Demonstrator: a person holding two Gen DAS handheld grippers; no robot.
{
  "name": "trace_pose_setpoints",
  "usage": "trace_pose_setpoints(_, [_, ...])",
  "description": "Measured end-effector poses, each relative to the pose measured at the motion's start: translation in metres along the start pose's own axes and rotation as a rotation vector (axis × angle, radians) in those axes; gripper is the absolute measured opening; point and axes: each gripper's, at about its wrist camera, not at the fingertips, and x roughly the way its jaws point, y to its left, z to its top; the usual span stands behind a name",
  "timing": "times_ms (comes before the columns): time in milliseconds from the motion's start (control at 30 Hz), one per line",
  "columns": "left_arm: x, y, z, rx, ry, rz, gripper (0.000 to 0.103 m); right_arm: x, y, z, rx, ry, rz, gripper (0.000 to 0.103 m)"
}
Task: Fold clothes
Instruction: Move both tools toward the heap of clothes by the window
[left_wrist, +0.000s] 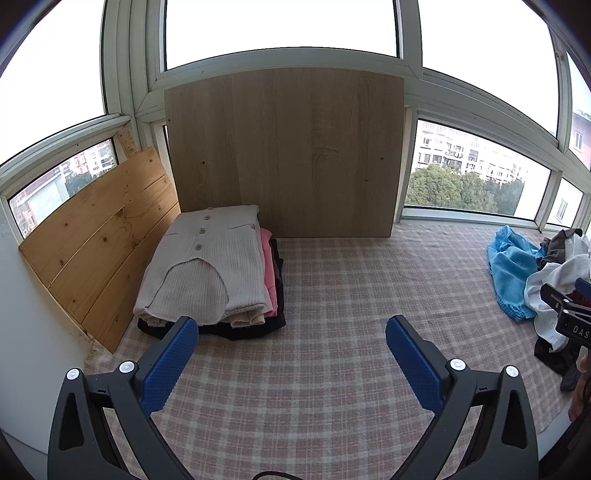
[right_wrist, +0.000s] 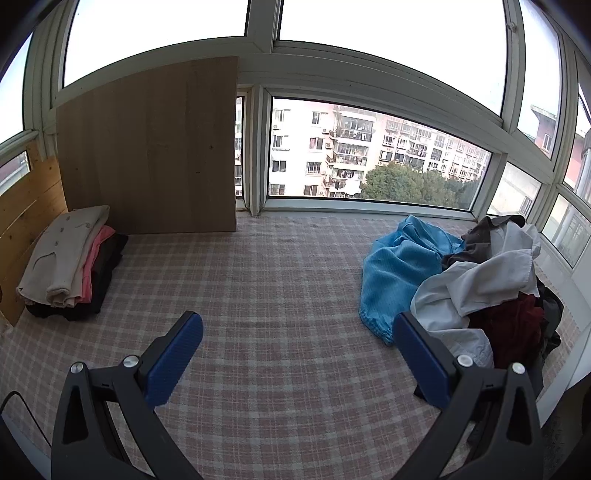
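Observation:
A stack of folded clothes (left_wrist: 210, 266) lies at the far left of the plaid surface (left_wrist: 332, 314), with a beige buttoned cardigan on top, pink and black pieces below; it also shows in the right wrist view (right_wrist: 70, 258). A pile of unfolded clothes (right_wrist: 487, 280) lies at the right, with a blue garment (right_wrist: 395, 269), white shirt and dark red piece. My left gripper (left_wrist: 291, 336) is open and empty above the plaid surface, just in front of the stack. My right gripper (right_wrist: 297, 332) is open and empty, its right finger beside the pile. The right gripper shows at the left wrist view's right edge (left_wrist: 569, 314).
A tall wooden board (left_wrist: 284, 155) leans against the window behind the stack. A pine plank panel (left_wrist: 99, 240) stands at the left wall. Windows ring the surface on the far and right sides.

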Motion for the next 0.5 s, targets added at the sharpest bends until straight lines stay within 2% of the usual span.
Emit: trace_pose_setpoints(500, [0.0027,0.0021,0.0021,0.024,-0.021,0.028,0.102,0.0020,0.0025,-0.0036,0.008,0.014,0.002,0.103])
